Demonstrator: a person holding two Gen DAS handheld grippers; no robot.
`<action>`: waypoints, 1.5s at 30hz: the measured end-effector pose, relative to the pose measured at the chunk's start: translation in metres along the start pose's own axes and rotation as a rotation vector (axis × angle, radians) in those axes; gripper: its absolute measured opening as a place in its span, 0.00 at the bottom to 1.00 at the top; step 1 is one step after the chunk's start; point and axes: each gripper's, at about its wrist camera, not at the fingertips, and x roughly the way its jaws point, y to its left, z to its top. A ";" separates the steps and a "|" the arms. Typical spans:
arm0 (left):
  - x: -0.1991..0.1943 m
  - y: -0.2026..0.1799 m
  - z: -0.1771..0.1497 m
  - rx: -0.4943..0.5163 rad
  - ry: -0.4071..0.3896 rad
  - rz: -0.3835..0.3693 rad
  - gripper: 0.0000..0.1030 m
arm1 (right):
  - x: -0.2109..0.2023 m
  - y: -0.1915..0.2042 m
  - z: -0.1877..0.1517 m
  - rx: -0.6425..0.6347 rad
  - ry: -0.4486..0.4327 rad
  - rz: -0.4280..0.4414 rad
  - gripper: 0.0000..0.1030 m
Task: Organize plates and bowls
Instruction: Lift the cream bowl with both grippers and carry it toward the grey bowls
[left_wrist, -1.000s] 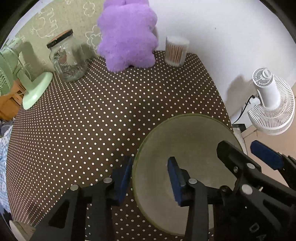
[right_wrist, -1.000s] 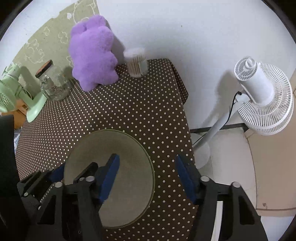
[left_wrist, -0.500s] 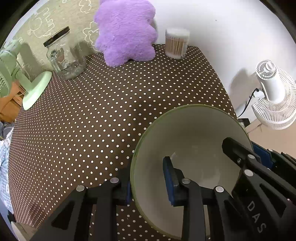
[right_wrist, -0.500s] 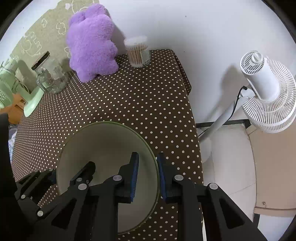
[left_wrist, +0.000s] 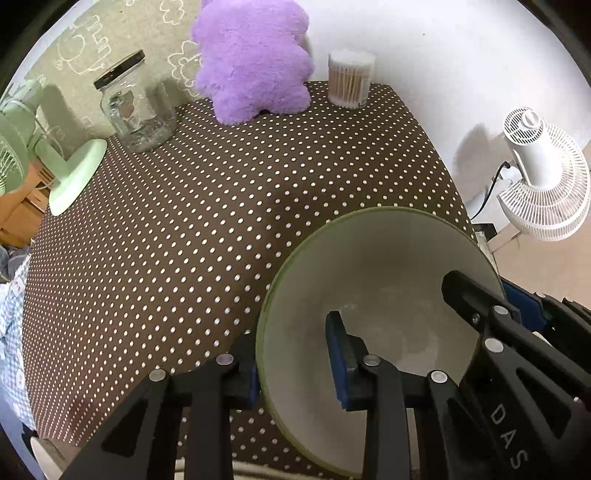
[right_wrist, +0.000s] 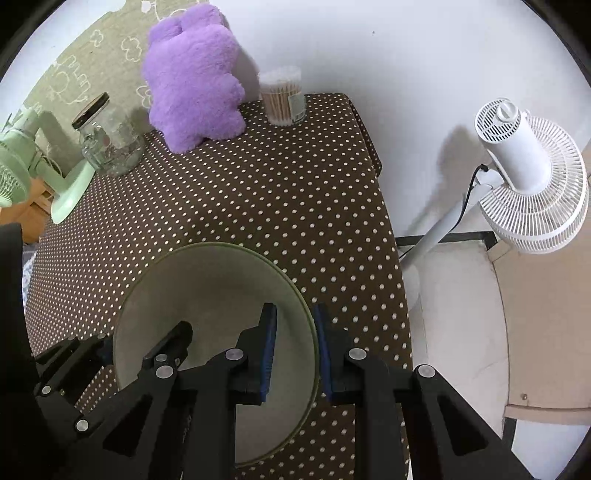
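Note:
A large cream bowl with a green rim (left_wrist: 380, 273) is held just above the brown polka-dot tablecloth (left_wrist: 203, 221) at the near right. My left gripper (left_wrist: 295, 354) is shut on the bowl's left rim, one finger inside and one outside. My right gripper (right_wrist: 295, 350) is shut on the bowl's right rim (right_wrist: 306, 317) the same way. The bowl (right_wrist: 207, 288) is empty. Each gripper shows in the other's view.
At the back stand a purple plush toy (left_wrist: 255, 59), a glass jar (left_wrist: 133, 107), a cotton swab tub (left_wrist: 349, 79) and a green desk fan (left_wrist: 44, 158). A white floor fan (right_wrist: 524, 173) stands beyond the table's right edge (right_wrist: 388, 229).
Both grippers closed on the bowl's rim, the left on the left side and the right on the right. The bowl has lifted and tilted slightly off the cloth.

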 end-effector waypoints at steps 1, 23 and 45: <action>-0.003 0.002 -0.003 -0.001 -0.001 0.000 0.27 | -0.002 0.002 -0.002 -0.002 0.000 -0.001 0.24; -0.088 0.094 -0.067 0.025 -0.082 -0.035 0.27 | -0.078 0.081 -0.051 -0.007 -0.083 -0.048 0.24; -0.134 0.193 -0.112 -0.013 -0.140 -0.027 0.28 | -0.132 0.204 -0.104 -0.043 -0.139 -0.030 0.24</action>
